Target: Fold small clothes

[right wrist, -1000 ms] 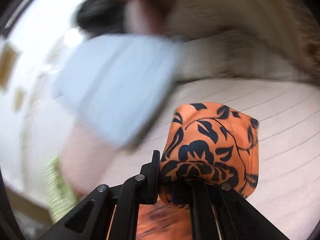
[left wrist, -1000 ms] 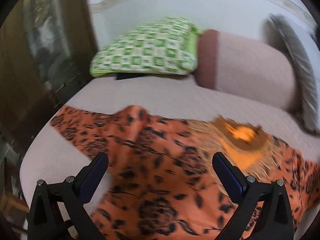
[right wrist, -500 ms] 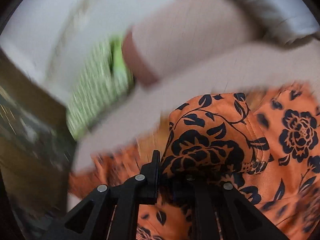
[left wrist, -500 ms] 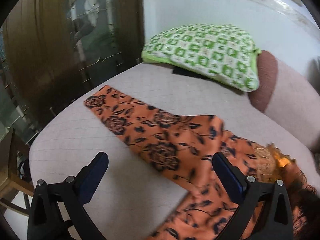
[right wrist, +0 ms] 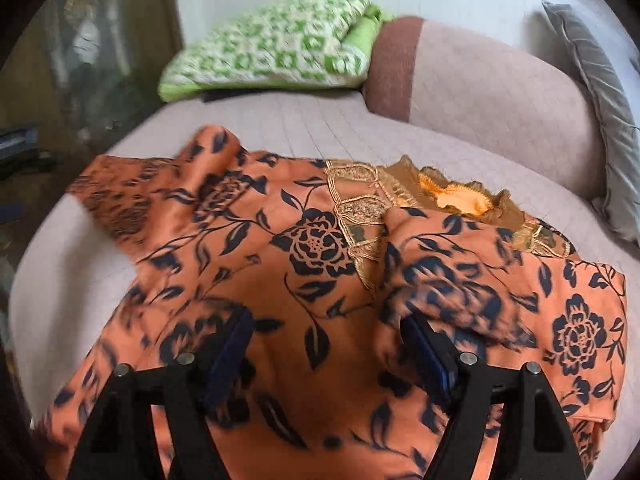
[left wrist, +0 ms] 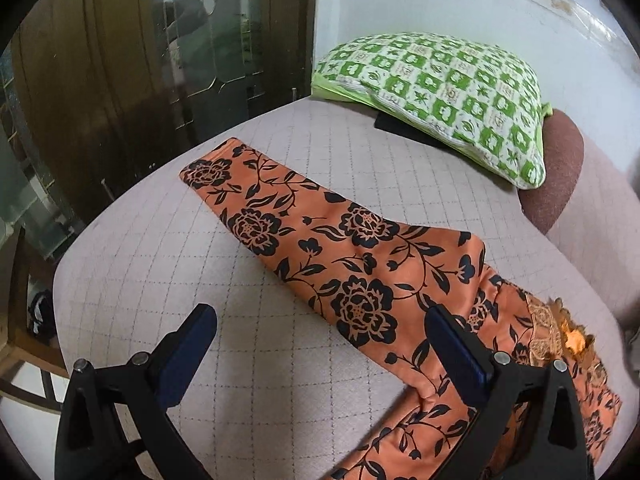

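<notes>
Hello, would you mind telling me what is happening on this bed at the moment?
A person with a handheld tool in each hand is folding an orange floral garment spread on the bed. Both tools are open and hold nothing: the left tool hovers beside one sleeve, which lies stretched out flat, and the right tool hovers over the body, where the other sleeve lies across it. A green pillow sits at the head.

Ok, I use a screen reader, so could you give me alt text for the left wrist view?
An orange floral garment lies on a quilted bed, one sleeve stretched flat toward the far left corner. The open left gripper hovers over it, holding nothing. A green checked pillow sits by the wall.
</notes>
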Demonstrator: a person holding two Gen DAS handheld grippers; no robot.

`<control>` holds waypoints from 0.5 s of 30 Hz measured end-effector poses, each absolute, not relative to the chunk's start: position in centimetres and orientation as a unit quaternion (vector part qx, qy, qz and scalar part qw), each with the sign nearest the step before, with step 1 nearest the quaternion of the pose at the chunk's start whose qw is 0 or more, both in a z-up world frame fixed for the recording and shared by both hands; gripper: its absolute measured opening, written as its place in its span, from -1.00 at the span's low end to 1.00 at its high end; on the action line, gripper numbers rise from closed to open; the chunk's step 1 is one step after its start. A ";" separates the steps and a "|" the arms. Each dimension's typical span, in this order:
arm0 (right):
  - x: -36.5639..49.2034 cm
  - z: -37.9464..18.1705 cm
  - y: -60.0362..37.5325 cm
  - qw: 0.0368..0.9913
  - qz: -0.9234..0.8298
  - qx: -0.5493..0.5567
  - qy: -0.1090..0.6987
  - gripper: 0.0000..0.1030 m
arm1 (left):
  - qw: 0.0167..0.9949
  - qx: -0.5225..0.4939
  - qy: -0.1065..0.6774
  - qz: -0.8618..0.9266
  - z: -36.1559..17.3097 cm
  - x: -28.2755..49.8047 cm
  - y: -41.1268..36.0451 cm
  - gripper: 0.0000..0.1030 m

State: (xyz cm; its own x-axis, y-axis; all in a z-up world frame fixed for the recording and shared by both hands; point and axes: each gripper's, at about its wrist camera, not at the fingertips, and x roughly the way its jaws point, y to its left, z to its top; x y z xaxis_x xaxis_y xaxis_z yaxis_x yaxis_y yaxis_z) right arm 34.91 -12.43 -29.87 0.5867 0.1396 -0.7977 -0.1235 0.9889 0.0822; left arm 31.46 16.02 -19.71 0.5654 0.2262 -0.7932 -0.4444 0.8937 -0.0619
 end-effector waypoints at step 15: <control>34.8 -34.4 -29.7 0.725 -0.002 0.558 0.404 0.55 | 0.873 -0.151 0.426 0.181 -19.4 31.5 16.0 1.00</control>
